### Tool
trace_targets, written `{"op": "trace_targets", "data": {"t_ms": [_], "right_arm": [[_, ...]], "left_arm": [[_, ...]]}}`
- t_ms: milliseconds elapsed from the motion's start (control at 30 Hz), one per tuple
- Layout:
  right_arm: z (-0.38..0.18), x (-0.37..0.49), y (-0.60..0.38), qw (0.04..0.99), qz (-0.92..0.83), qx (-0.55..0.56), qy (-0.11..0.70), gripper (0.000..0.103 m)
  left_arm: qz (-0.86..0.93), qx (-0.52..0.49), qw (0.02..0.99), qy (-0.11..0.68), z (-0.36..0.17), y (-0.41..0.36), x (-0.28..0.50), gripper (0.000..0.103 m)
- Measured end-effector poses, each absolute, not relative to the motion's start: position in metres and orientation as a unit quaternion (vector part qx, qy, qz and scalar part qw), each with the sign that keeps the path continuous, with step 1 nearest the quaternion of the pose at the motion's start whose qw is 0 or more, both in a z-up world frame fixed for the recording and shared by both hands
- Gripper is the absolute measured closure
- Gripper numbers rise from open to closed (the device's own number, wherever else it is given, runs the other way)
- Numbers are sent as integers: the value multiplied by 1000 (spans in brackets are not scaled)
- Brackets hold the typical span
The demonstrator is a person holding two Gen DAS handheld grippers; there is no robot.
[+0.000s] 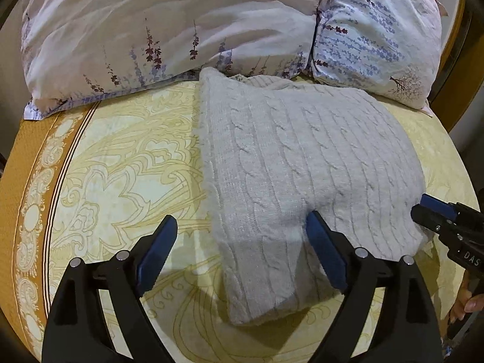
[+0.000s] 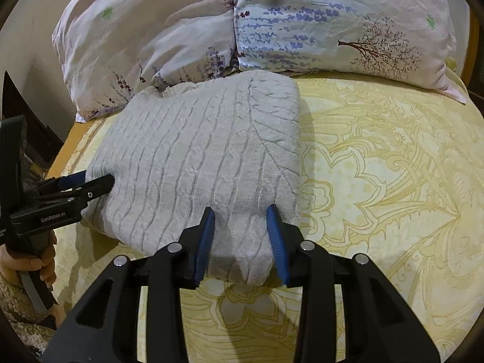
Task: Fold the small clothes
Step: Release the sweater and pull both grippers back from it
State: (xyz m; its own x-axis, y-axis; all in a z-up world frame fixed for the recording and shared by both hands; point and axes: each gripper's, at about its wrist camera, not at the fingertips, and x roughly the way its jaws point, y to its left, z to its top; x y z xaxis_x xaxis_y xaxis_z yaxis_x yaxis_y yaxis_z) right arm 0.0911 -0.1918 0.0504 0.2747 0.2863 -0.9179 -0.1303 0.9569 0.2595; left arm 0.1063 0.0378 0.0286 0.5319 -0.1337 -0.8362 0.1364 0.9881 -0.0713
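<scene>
A: Sweater [image 1: 302, 163] lies folded on the bed [image 1: 121, 157] near the pillows [image 1: 169, 30]; left gripper [image 1: 242, 242] gapes, released, straddling its near edge.

B: Right wrist view: right gripper [image 2: 240, 233] half-closed astride a bunched fold, seemingly squeezing it.

The folded pale grey cable-knit sweater [image 1: 302, 157] looks soft, fuzzy and matt, the yellow patterned bedsheet [image 1: 121, 166] a smooth flat-woven cloth, the lavender-printed pillows [image 2: 332, 30] a thin, creased, faintly sheeny fabric, and the gripper fingers [image 1: 325, 248] matt black plastic with ribbed blue pads and shiny metal pins
</scene>
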Motion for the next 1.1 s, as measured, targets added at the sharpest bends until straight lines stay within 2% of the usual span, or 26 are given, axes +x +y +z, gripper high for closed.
{"op": "trace_targets", "data": {"t_ms": [467, 533, 567, 600, 700, 933, 1000, 1100], "right_arm": [[53, 83, -189, 802, 126, 41, 583, 64], [64, 77, -196, 813, 117, 53, 567, 52], [68, 74, -199, 819, 108, 50, 561, 38], [72, 69, -201, 825, 101, 45, 554, 31], [76, 57, -205, 835, 86, 39, 541, 22], [68, 37, -204, 830, 60, 27, 554, 9], [69, 34, -201, 831, 55, 21, 553, 3], [72, 32, -199, 837, 42, 10, 546, 2]], "left_arm": [[-70, -2, 875, 479, 31, 46, 91, 14], [-72, -9, 878, 473, 35, 49, 82, 14], [-72, -12, 879, 471, 36, 51, 79, 14], [-70, -17, 880, 469, 36, 53, 75, 13], [-55, -33, 880, 470, 34, 61, 60, 7], [-39, -38, 881, 470, 29, 61, 36, 5], [-36, -30, 880, 472, 28, 57, 33, 3], [-32, -17, 878, 477, 25, 51, 28, 1]]}}
